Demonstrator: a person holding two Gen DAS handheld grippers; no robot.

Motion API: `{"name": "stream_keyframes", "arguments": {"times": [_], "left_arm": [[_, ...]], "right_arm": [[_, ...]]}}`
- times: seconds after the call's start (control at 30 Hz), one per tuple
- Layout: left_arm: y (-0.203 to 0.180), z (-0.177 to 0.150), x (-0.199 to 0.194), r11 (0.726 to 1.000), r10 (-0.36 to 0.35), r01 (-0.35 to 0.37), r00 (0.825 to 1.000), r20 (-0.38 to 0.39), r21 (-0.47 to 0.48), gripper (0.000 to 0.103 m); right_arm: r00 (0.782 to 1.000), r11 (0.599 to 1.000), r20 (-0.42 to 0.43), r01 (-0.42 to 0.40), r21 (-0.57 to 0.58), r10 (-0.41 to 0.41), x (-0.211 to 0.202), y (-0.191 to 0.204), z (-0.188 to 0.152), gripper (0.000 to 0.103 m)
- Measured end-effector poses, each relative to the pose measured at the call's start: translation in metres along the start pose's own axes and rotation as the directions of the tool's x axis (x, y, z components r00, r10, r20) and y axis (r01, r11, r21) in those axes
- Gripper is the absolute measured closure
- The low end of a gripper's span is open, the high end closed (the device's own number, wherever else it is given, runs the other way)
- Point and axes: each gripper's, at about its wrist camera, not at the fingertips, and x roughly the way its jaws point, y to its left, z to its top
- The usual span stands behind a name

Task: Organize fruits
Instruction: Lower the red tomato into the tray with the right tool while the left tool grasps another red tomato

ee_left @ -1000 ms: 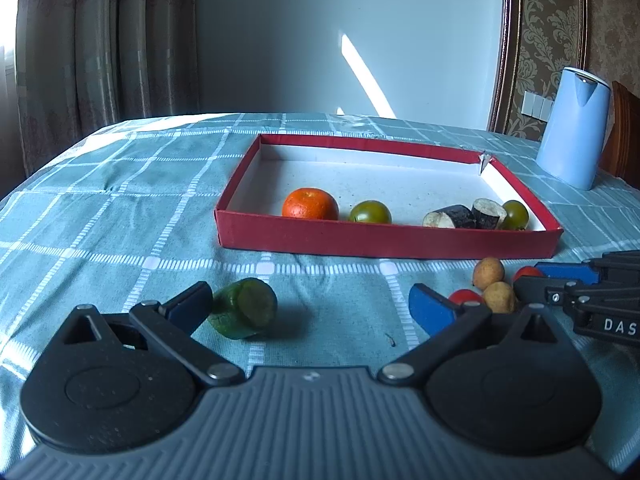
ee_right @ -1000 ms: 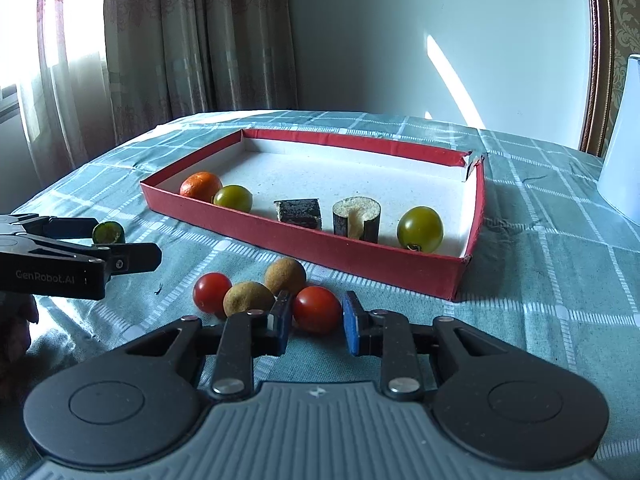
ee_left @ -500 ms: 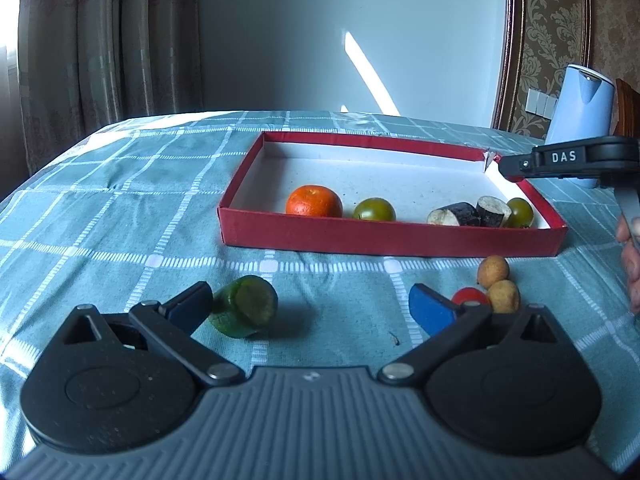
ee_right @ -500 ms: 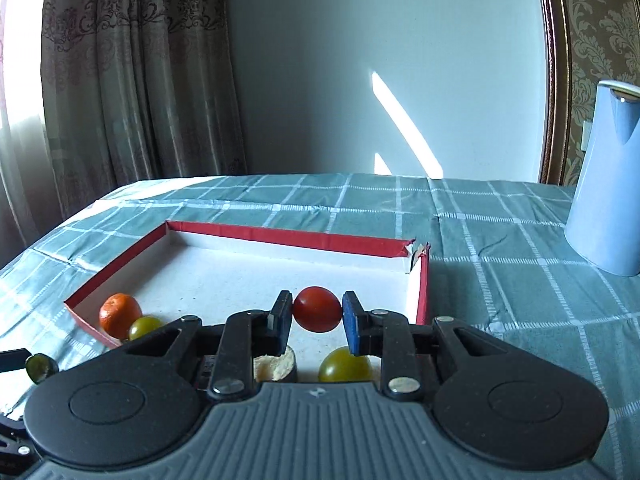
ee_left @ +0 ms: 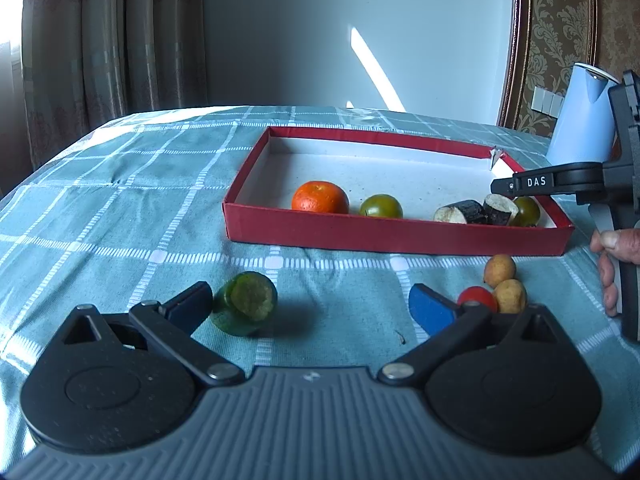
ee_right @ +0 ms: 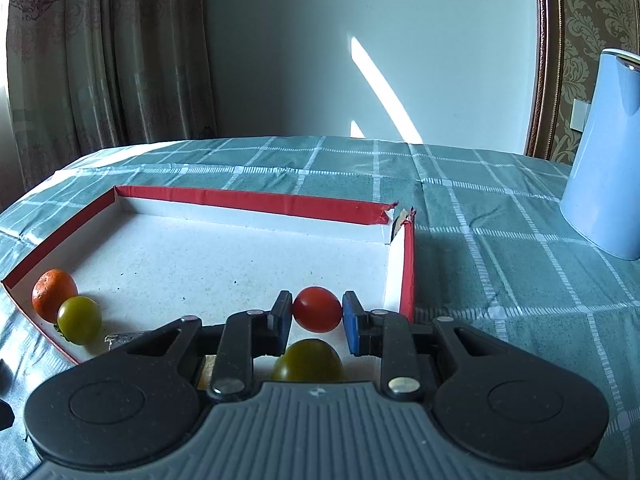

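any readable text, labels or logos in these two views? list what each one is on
"DAS": white letters on the black arm of the right tool, seen in the left wrist view; the word may continue out of sight.
Small pale marks at the centre of each grey tool body, in both views: too small to read.
No print shows on the red box, the blue kettle or the checked tablecloth.

1. the right gripper (ee_left: 505, 186) is cut off by the right edge of the left wrist view, body and hand (ee_left: 614, 264) only partly in frame.
2. the kettle (ee_right: 608, 152) runs off the right edge.
3. a dark cut piece (ee_right: 124, 339) and a green fruit (ee_right: 308, 360) are half hidden behind the gripper's frame.
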Motion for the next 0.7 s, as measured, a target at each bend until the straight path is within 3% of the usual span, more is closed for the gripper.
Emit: {"name": "stream_keyframes", "arguments": {"times": [0.13,0.27,0.4,0.57,0.7], "left_arm": [[-0.001,0.000,0.000,1.000,-0.004,0.004,1.000,0.004,0.003,0.000],[-0.004,-0.001,-0.006,0.999,-0.031,0.031,0.999,0.035,0.025,0.000],[-0.024,-0.006,-0.022,0.984,-0.115,0.098,0.987,0.109,0.151,0.002],[-0.051,-0.009,-0.017,0.952,-0.146,0.123,0.987,0.062,0.282,0.030],[-0.066,-0.012,-0.017,0.925,-0.187,0.160,0.981,0.045,0.343,0.031]], "right_arm": [[1.000,0.999,-0.012,-0.003,0.037,0.004,-0.003,-0.006,0.001,0.076],[0.999,0.994,0.042,-0.038,0.103,0.034,-0.025,-0.018,0.000,0.072],[0.993,0.993,0.110,-0.061,0.104,0.050,-0.057,-0.028,-0.008,0.071],[0.990,0.987,0.118,-0.088,0.132,0.073,-0.073,-0.043,-0.022,0.071],[0.991,0.979,0.105,-0.106,0.175,0.089,-0.073,-0.054,-0.027,0.071]]}}
